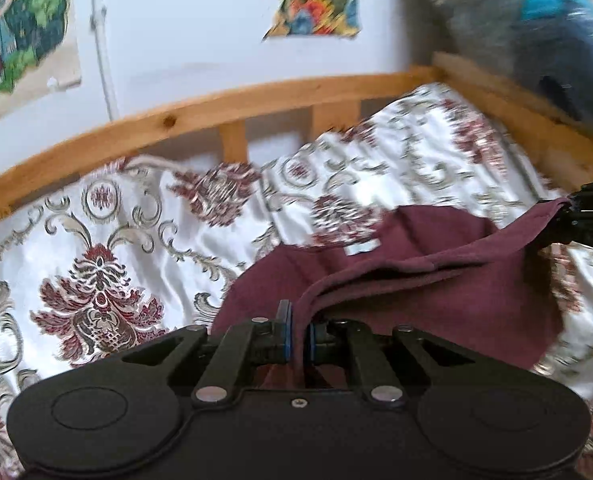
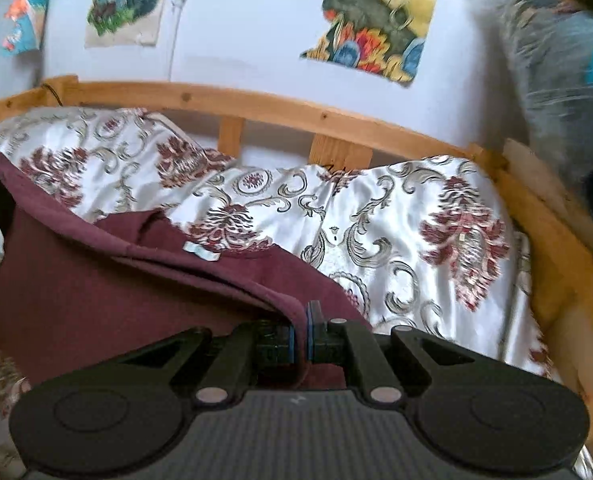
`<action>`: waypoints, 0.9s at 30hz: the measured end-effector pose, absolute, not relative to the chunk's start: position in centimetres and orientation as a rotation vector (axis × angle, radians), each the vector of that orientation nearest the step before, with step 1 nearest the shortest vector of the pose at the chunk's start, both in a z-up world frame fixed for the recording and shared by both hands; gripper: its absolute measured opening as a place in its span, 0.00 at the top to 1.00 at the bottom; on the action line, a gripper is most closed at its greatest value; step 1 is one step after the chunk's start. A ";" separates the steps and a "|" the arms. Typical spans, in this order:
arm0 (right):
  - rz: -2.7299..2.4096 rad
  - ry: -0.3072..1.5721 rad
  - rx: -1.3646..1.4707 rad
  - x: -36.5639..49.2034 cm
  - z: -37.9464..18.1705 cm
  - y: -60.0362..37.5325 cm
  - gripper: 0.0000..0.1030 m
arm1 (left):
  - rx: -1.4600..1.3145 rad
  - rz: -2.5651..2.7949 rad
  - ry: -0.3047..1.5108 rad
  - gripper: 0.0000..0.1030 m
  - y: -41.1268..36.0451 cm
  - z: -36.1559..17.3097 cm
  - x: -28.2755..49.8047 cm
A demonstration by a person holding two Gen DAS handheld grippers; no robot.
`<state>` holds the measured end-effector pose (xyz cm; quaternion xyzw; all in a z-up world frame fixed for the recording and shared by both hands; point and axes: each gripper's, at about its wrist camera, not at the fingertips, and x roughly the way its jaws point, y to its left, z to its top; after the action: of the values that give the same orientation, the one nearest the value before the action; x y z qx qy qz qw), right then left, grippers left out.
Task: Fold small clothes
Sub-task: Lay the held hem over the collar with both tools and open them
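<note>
Garment (image 1: 436, 292) hangs by its edge, pinched in both the left gripper (image 1: 299, 336) and the right gripper (image 2: 300, 334). That likely keeps the edge taut (for an even fold) over the bed (image 1: 96, 240).

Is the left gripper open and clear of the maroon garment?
No: the left gripper is shut on the maroon garment, its edge pinched between the blue pads.

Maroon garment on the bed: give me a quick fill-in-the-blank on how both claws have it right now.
1. The left claw is shut on the edge of the ____ garment.
2. The right claw is ____ on the same garment's edge.
3. The garment lies on a floral bedspread, with a ____ bed rail behind it.
4. A small pale ____ shows on the garment's inside.

Missing words: maroon; shut; wooden; label
</note>
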<state>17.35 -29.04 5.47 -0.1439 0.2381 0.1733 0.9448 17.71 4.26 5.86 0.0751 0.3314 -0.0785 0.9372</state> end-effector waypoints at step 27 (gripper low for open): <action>0.280 0.569 -0.084 28.1 -1.8 -30.3 0.06 | -0.134 0.097 0.886 0.26 9.4 -1.5 27.1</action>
<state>28.06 -30.27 -1.75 -0.0411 0.2797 0.1379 0.9492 27.13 9.40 -1.54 -0.0648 0.4280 0.0467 0.9003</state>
